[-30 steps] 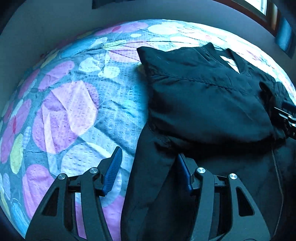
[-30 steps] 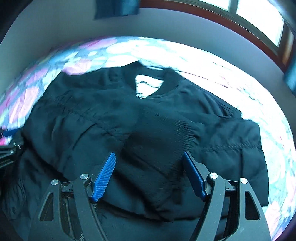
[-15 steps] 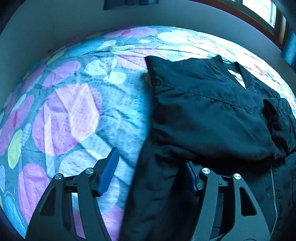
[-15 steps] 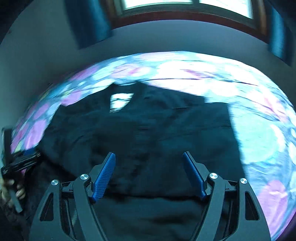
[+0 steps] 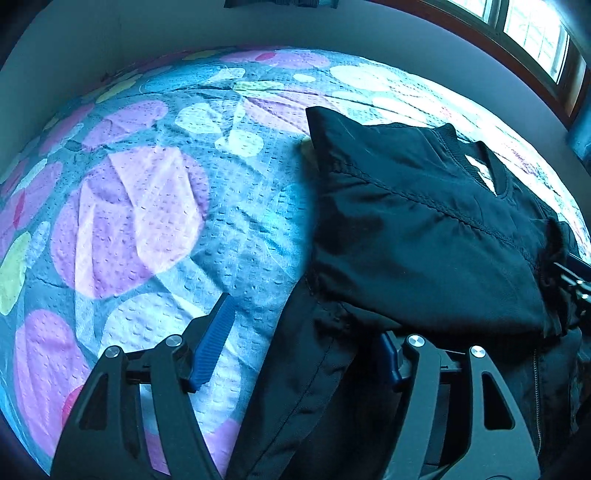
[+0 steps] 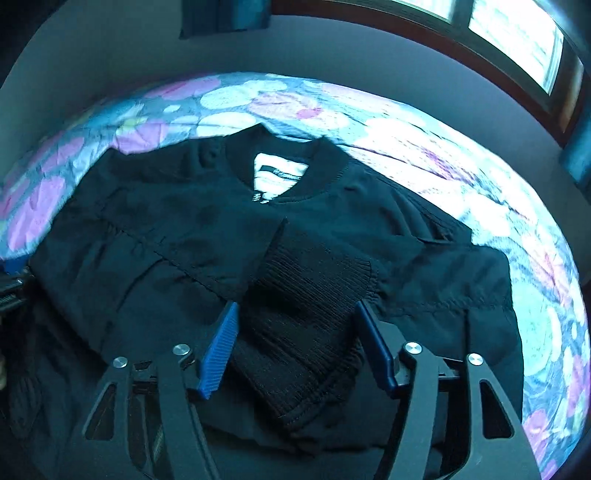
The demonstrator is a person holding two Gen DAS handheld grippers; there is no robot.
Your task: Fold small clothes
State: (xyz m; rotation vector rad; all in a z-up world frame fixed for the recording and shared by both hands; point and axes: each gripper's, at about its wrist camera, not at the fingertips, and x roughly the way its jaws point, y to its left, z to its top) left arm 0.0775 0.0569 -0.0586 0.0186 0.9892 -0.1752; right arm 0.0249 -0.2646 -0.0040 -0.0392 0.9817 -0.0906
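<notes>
Blue-padded left gripper spread wide, empty — poised at 6 o'clock over the jacket's left hem edge, probably lining up to pinch the lower body for the upward fold. Right gripper likewise wide apart, gripping nothing, straddling the ribbed cuff of a sleeve laid across the chest. Black jacket lying on the patterned bedspread, collar toward 12 o'clock, white label showing — sleeves already in, lower half not yet folded. Window at 1 o'clock.
</notes>
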